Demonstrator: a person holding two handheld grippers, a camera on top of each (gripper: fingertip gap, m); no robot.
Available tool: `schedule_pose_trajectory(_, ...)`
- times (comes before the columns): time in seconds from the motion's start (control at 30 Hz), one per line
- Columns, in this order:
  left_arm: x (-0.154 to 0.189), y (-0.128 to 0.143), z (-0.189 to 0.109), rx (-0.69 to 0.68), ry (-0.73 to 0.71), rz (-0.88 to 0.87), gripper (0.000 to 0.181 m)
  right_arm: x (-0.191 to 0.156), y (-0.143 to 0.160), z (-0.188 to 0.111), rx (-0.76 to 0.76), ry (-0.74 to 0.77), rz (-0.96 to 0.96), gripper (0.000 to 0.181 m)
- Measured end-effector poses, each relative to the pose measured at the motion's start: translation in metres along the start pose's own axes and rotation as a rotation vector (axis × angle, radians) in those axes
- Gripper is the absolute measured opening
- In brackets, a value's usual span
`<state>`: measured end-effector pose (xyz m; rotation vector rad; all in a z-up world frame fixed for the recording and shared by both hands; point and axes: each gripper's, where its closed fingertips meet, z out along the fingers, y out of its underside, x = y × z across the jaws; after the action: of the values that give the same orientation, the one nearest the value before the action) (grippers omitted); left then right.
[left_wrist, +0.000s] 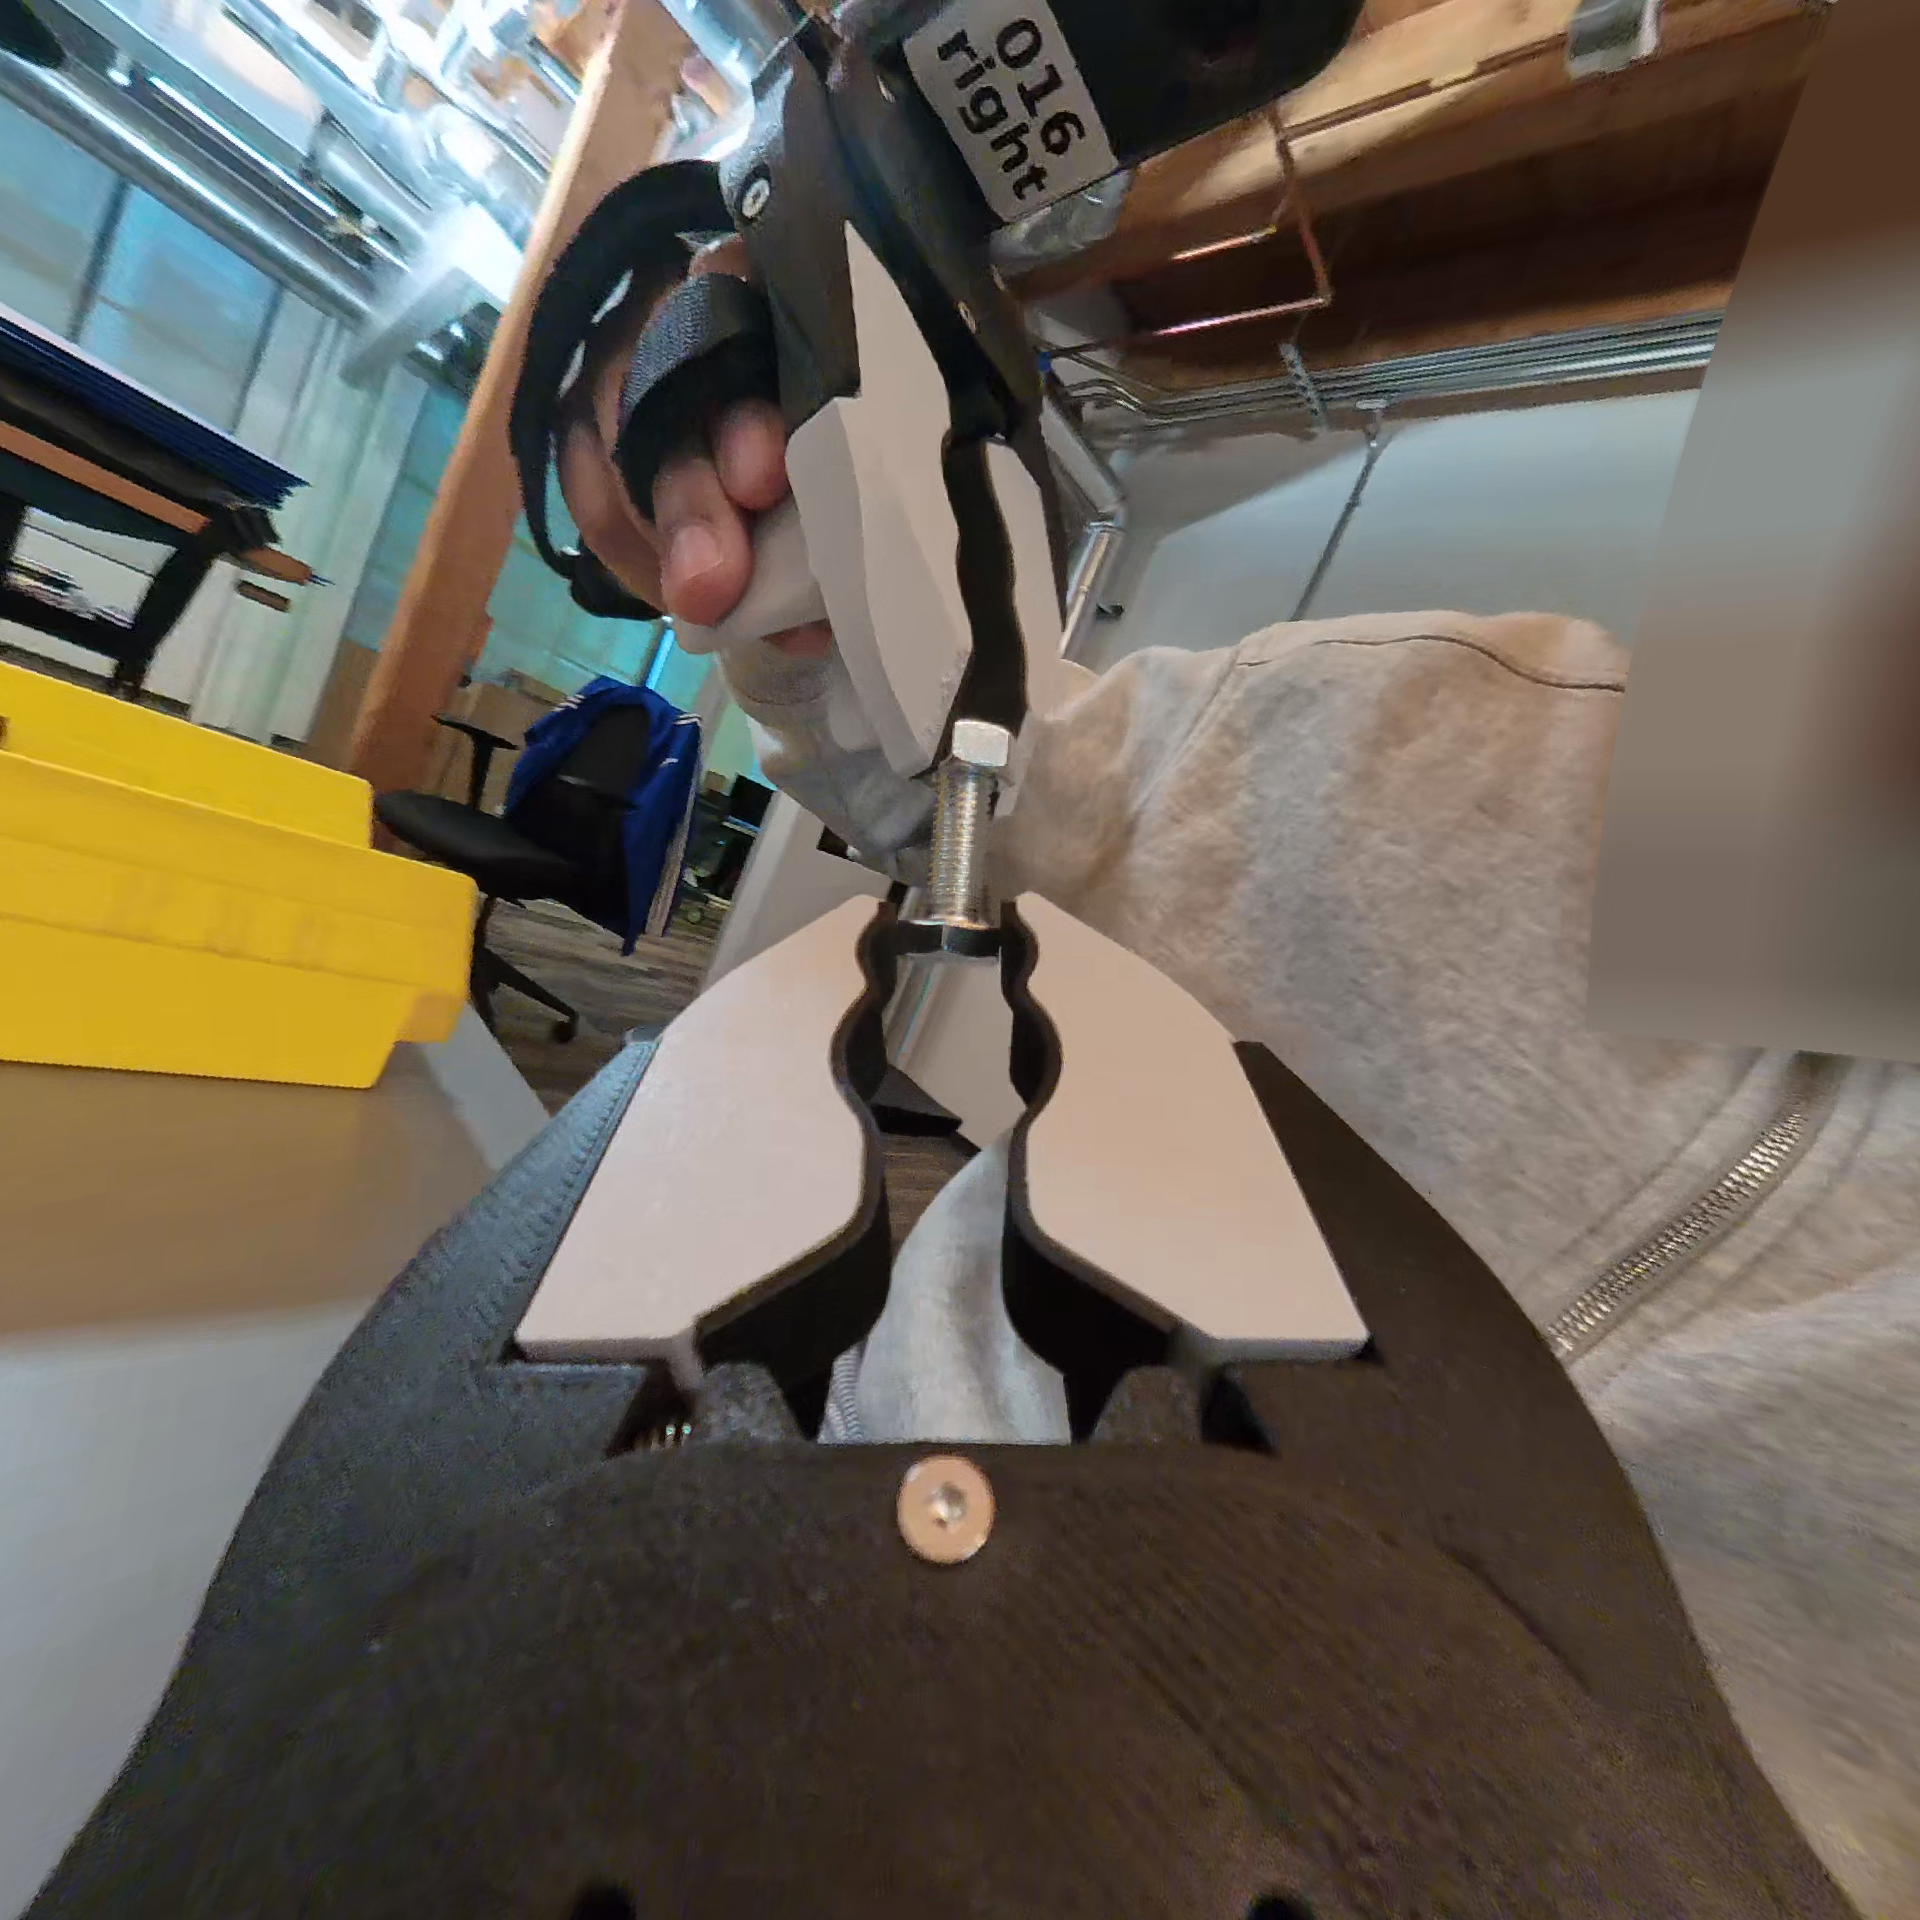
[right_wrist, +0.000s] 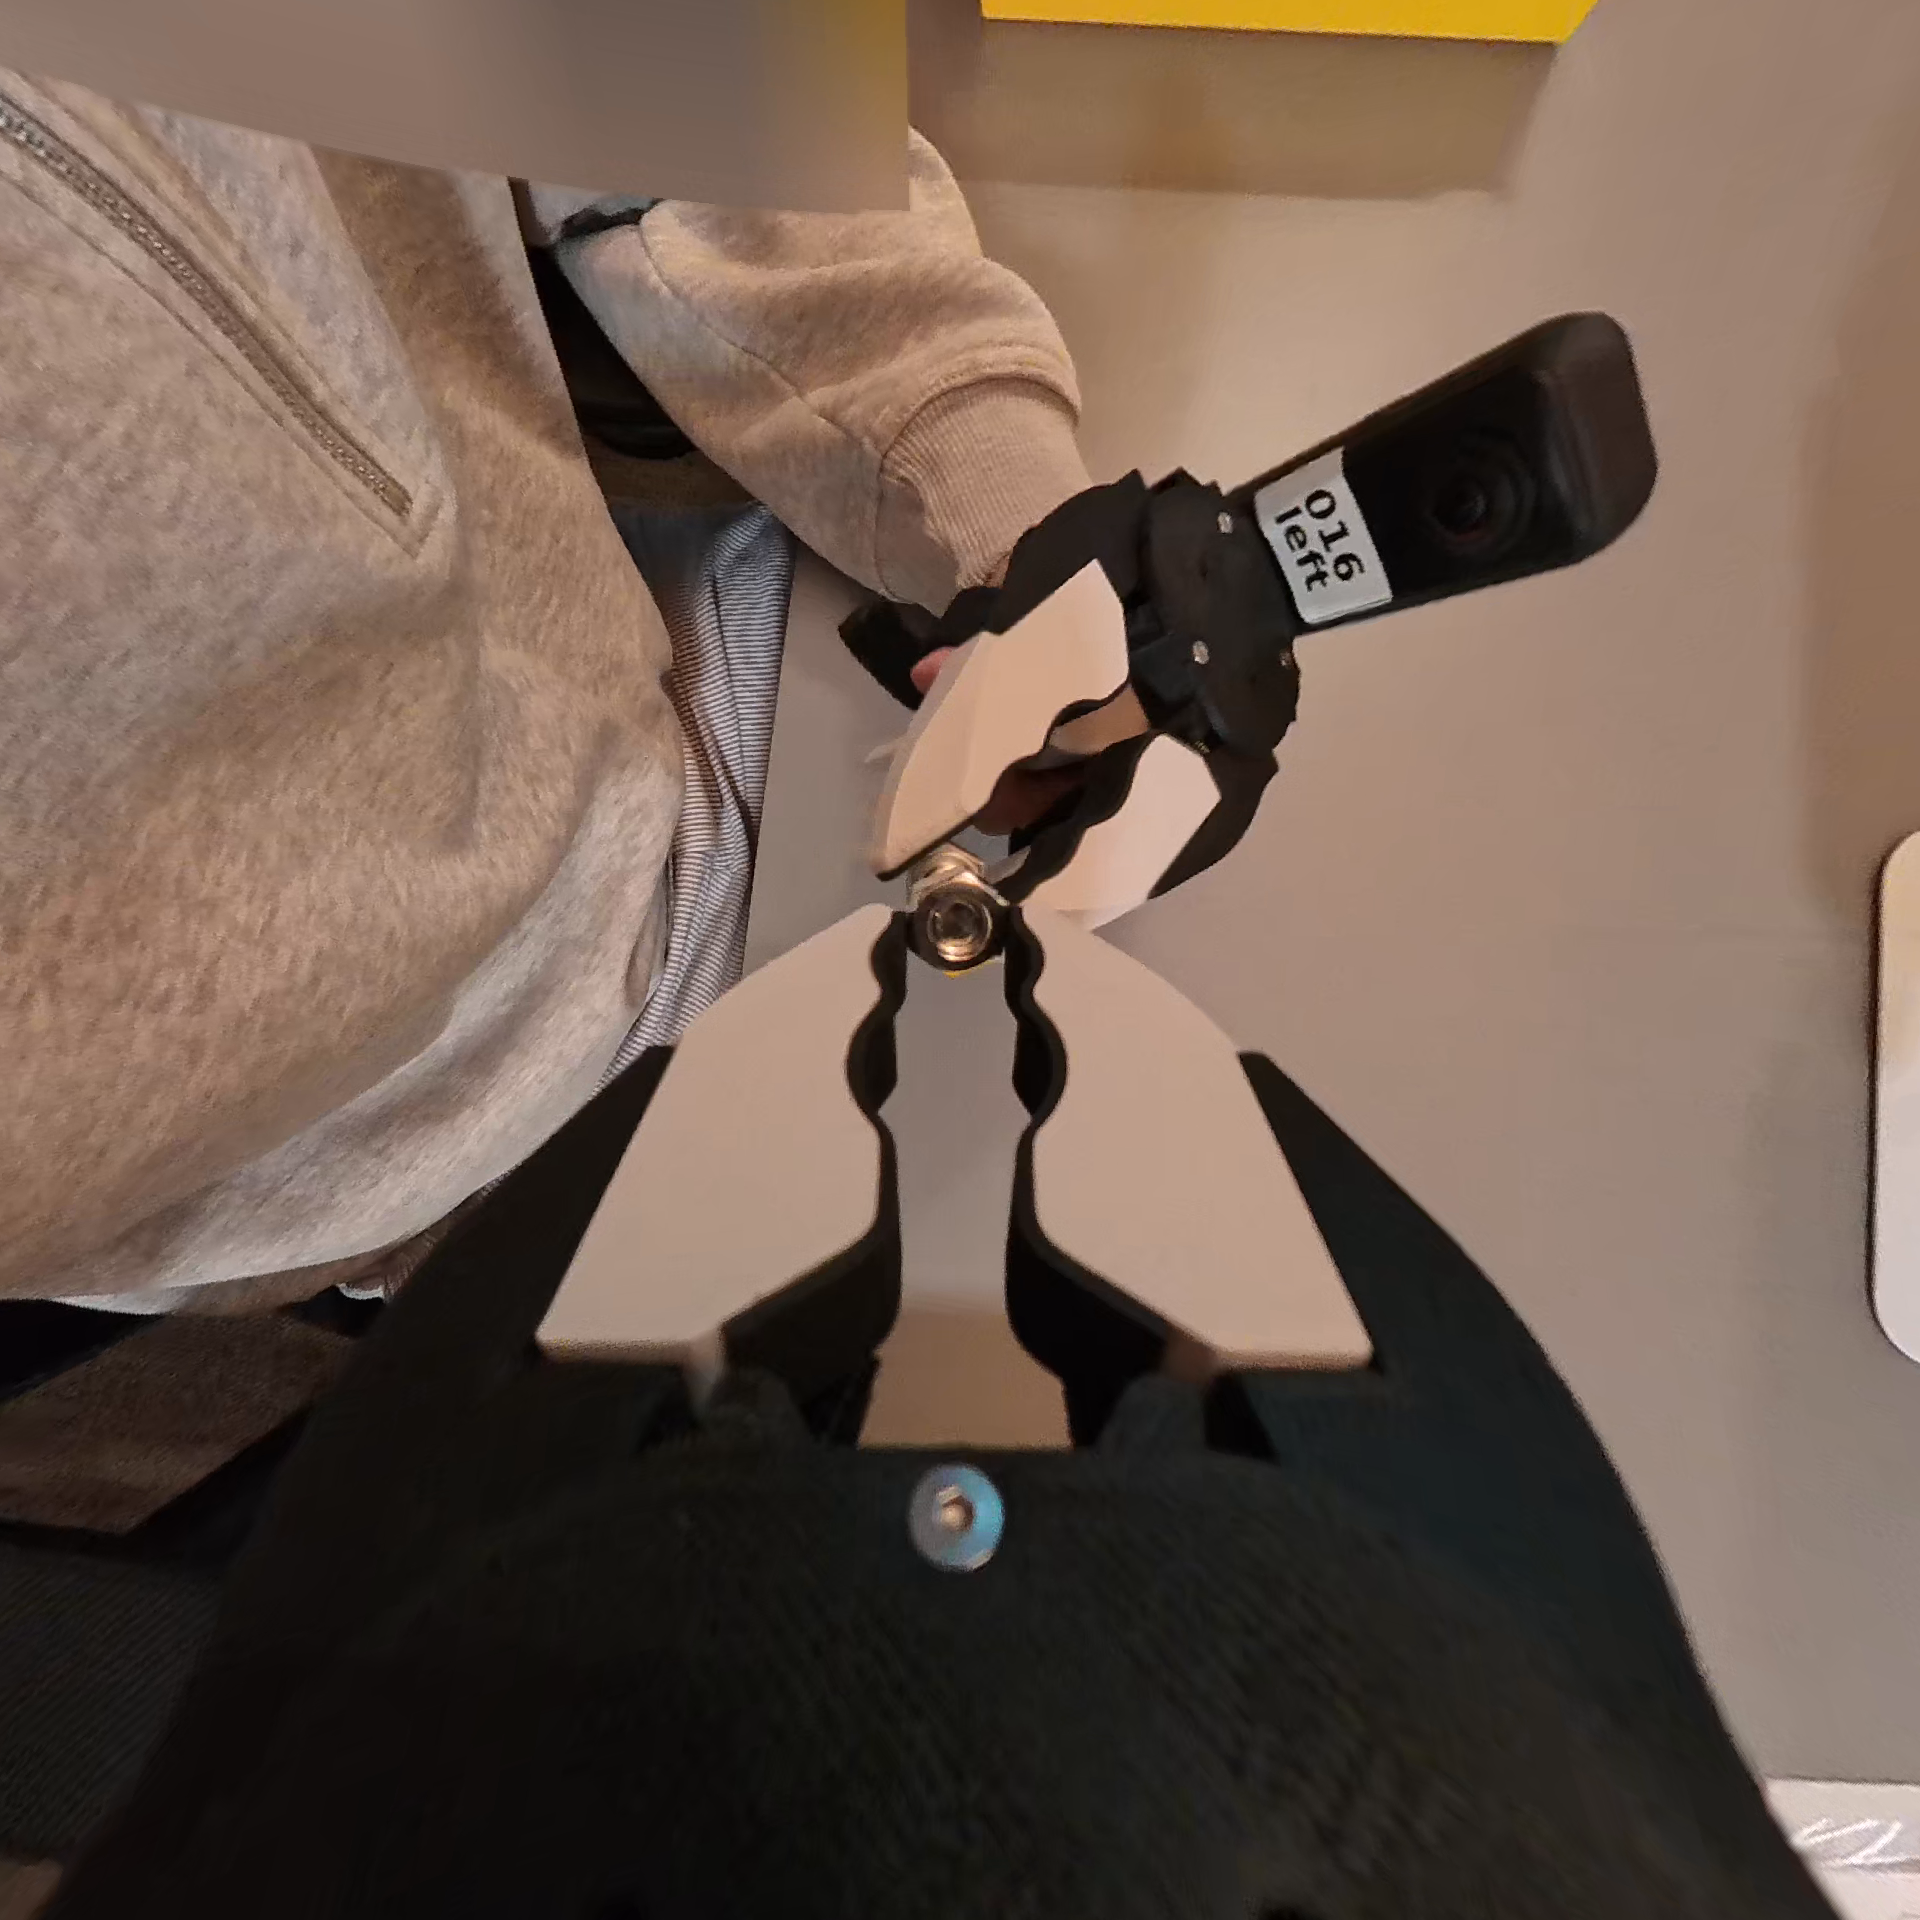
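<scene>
A silver bolt (left_wrist: 961, 831) stands upright between my two grippers, above a person's lap. My left gripper (left_wrist: 951, 930) is shut on the nut (left_wrist: 951, 938) at the bolt's lower end. My right gripper (left_wrist: 971, 758) comes down from above and is shut on the bolt's hex head (left_wrist: 982, 743). In the right wrist view my right gripper (right_wrist: 951, 920) holds the bolt (right_wrist: 951, 923) seen end-on. There my left gripper (right_wrist: 961, 868) reaches in from the upper right and grips just behind it. A hand (left_wrist: 707, 540) holds the right gripper.
Stacked yellow bins (left_wrist: 208, 935) sit on the grey table (left_wrist: 208, 1195) at left, and one shows at the top of the right wrist view (right_wrist: 1278, 16). A person in a beige zip sweatshirt (left_wrist: 1403, 935) is close behind. A white object (right_wrist: 1896, 1091) lies at the table's right edge. Left and right tips are no more than a few centimetres apart.
</scene>
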<state>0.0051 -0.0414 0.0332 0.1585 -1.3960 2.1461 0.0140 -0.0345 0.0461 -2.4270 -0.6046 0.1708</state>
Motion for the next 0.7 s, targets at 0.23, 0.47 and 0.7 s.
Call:
schedule_pose_trajectory(0.23,-0.03,-0.013,-0.011,0.035,-0.278,0.214,0.051,0.019,0.017,-0.002,-0.085,0.098,0.116,0.018)
schedule_pose_trajectory(0.47,-0.06,-0.017,-0.029,-0.097,-0.666,0.589,0.042,0.042,0.039,0.002,-0.169,0.218,0.422,0.018)
schedule_pose_trajectory(0.7,-0.069,-0.003,-0.025,-0.205,-0.739,0.673,0.027,0.048,0.037,0.008,-0.16,0.253,0.547,0.018)
